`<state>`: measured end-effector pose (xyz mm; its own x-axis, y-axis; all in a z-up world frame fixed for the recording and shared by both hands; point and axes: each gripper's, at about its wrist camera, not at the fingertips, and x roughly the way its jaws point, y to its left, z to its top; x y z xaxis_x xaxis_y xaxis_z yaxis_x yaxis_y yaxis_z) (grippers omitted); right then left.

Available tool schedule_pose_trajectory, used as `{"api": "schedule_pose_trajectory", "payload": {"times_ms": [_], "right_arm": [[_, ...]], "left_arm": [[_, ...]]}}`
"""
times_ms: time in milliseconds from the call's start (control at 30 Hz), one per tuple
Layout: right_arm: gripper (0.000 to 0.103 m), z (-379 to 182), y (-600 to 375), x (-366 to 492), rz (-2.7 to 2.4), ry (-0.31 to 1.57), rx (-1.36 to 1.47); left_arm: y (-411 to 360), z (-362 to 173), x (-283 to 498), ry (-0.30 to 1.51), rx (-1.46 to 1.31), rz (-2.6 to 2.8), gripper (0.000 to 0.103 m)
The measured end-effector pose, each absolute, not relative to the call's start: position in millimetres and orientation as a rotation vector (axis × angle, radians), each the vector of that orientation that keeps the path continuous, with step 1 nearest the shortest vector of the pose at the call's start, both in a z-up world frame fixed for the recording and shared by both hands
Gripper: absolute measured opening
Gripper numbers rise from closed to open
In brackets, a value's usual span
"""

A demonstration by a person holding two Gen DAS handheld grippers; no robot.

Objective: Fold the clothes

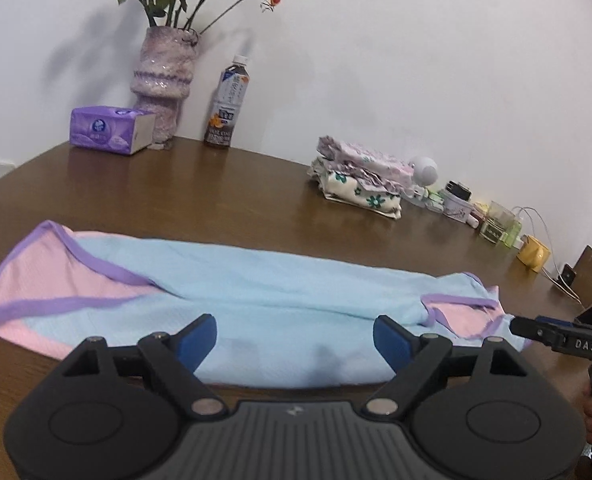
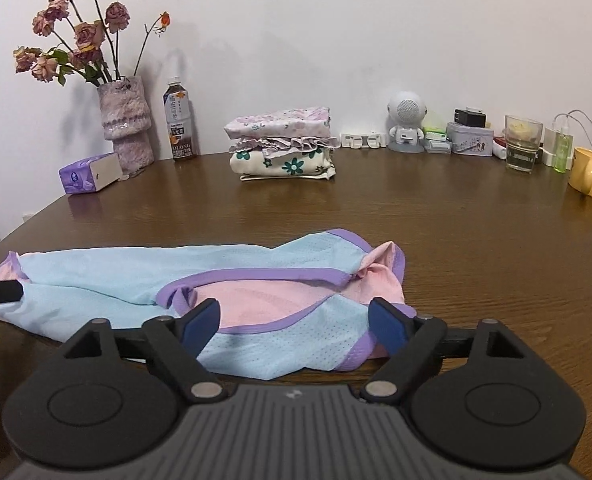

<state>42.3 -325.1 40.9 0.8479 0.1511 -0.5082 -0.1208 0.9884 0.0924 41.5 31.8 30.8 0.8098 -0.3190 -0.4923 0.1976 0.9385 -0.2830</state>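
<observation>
My left gripper (image 1: 296, 340) has its blue pads spread wide over the near edge of the garment (image 1: 236, 292), holding nothing; whether the pads touch the cloth I cannot tell. My right gripper (image 2: 296, 326) is equally wide apart above the garment's pink-and-lilac end, also empty. Each camera catches only a black finger of the other tool at its edge. The blue, pink and purple-trimmed garment lies flat near me on the wooden table (image 2: 475, 248), long axis running left to right. Farther back sits a stack of folded clothes (image 2: 282, 144) by the wall.
</observation>
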Motion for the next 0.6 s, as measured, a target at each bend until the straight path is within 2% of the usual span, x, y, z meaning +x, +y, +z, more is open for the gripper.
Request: {"api": "schedule_pose_trajectory", "payload": {"times_ms": [600], "right_arm": [[0.095, 42, -352, 34, 0.109, 0.522, 0.100]], "left_arm": [[7, 37, 39, 0.568, -0.175, -0.303, 0.085]]}}
